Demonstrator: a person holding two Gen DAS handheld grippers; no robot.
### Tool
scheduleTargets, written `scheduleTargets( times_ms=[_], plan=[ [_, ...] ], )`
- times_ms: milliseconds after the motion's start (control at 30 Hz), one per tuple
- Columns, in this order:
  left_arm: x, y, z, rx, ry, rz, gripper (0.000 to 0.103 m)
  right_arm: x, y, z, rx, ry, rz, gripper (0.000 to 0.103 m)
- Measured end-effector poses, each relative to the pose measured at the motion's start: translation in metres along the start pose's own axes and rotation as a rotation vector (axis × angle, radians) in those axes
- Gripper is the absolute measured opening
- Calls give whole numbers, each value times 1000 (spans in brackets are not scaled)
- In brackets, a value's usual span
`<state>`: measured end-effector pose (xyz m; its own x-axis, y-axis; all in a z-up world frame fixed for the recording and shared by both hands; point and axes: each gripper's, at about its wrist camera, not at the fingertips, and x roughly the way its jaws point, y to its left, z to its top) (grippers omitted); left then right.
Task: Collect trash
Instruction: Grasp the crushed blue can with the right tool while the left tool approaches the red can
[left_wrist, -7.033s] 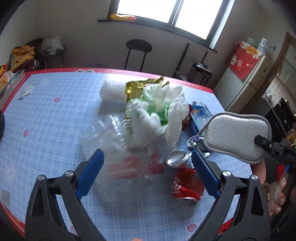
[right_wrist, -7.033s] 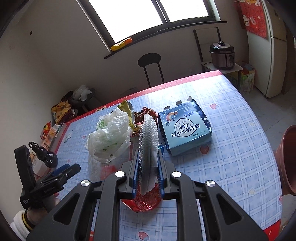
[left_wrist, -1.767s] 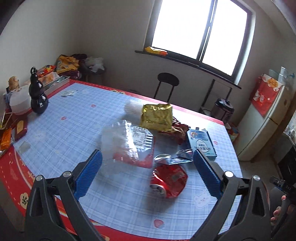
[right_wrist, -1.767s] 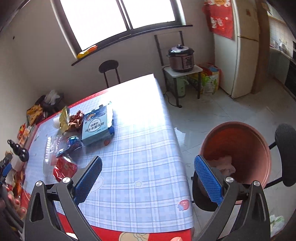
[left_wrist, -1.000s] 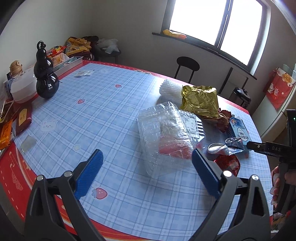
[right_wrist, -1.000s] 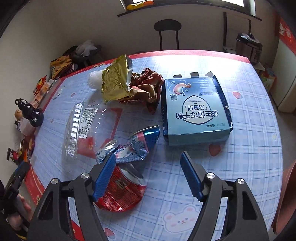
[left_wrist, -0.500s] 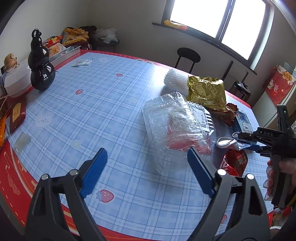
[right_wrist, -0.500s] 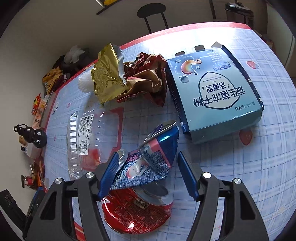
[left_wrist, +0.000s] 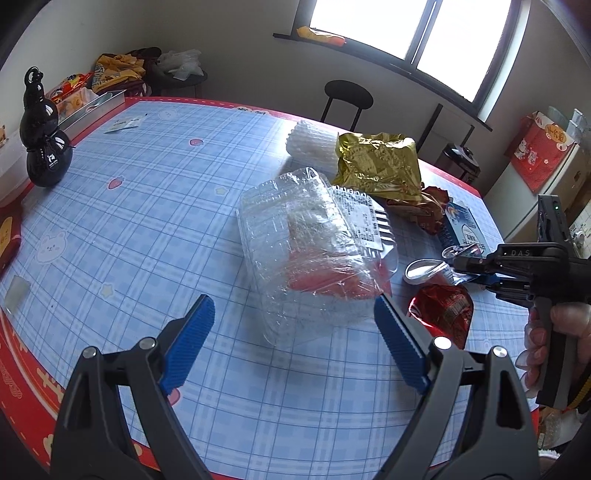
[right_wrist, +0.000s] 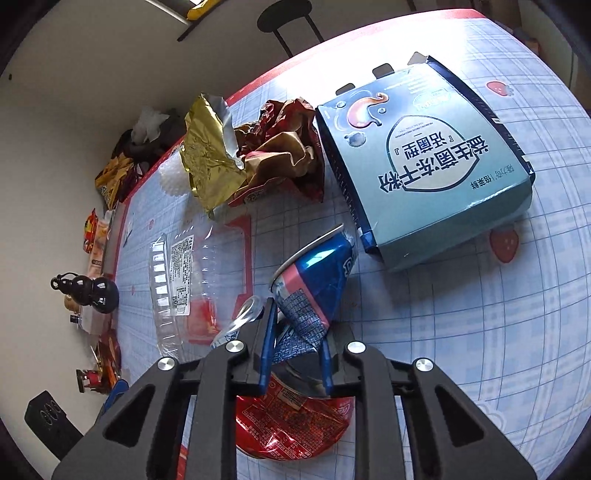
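Your right gripper (right_wrist: 295, 350) is pinched on the crushed blue can (right_wrist: 314, 280), both pads squeezing the crumpled lower part of it, right above the flattened red can (right_wrist: 291, 424) that lies under the fingers. Risk one: the grip sits on a thin folded flap of metal, so the blue can may twist or slide out when you lift (crushed aluminium gives, and the bulk of the can hangs forward of the pads). Risk two: the red can looks to be touching or tucked under the blue one, so it may drag along and drop off the table edge near you. I cannot tell whether the two are snagged. The teal box (right_wrist: 424, 162) lies just beside the blue can; a sideways swing would knock it. Your left gripper (left_wrist: 295, 339) is spread wide and holds nothing, hovering low over the blue checked tablecloth (left_wrist: 147, 221) with the clear plastic clamshell (left_wrist: 314, 251) just ahead between the fingers. That clamshell is light and springy, so closing on it off-centre could flip it or shove it into the gold foil bag (left_wrist: 376, 166) and the crumpled brown wrapper (right_wrist: 280, 155) behind. No bin shows in either view now, so the carry route is a guess. The black gourd bottle (left_wrist: 44, 136) is well apart, no worry there.
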<state>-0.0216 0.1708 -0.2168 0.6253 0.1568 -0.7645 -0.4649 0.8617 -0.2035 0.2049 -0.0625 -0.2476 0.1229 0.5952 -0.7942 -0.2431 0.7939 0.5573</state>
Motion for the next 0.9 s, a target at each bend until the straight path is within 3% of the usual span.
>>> scheduleTargets(
  times_ms=[433,667,900],
  plan=[
    [1,-31,-6,55,25,-64,87,-49,-16,-14,62,-100,93,8],
    [-1,-41,-2,74,27,-88,86,-79,-23,-21,46,-165,100,8],
    [3,-68,-14,110,76,-177,83,-113,-31,-36,-11,-229,77,8]
  ],
)
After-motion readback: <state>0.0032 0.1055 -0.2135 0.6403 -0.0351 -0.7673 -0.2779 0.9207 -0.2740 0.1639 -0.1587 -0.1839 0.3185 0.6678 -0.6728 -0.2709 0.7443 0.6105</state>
